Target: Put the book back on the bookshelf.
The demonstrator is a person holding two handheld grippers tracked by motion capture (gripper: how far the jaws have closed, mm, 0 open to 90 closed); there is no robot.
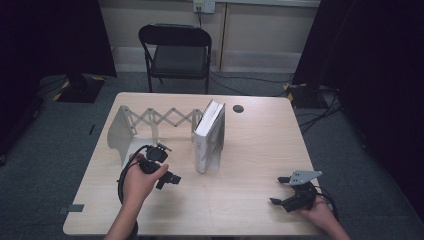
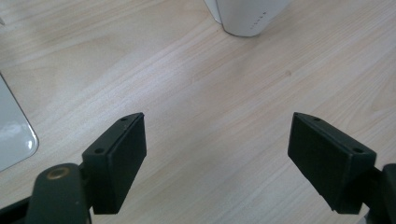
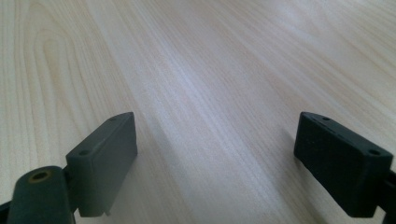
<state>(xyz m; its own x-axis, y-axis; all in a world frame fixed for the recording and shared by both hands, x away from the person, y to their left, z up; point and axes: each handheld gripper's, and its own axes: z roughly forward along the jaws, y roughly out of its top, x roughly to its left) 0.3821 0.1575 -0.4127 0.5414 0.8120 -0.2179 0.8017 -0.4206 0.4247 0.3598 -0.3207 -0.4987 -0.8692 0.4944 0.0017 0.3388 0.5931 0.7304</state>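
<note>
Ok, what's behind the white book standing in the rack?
Behind the white book the expandable bookend rack's right end plate stands against its far cover; most of that plate is hidden. Beyond lies bare table.

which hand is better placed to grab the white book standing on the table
Left. The left gripper sits open beside the upright white book in its white expandable metal rack. The right gripper, also open, is farther off near the table's right corner.

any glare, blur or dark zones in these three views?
High view: room edges fall to near black, table evenly lit, white book slightly soft. Left gripper view: glare patch on the white bookend plate, fingers sharp. Right gripper view: pale sheen across the wood grain, far table soft.
</note>
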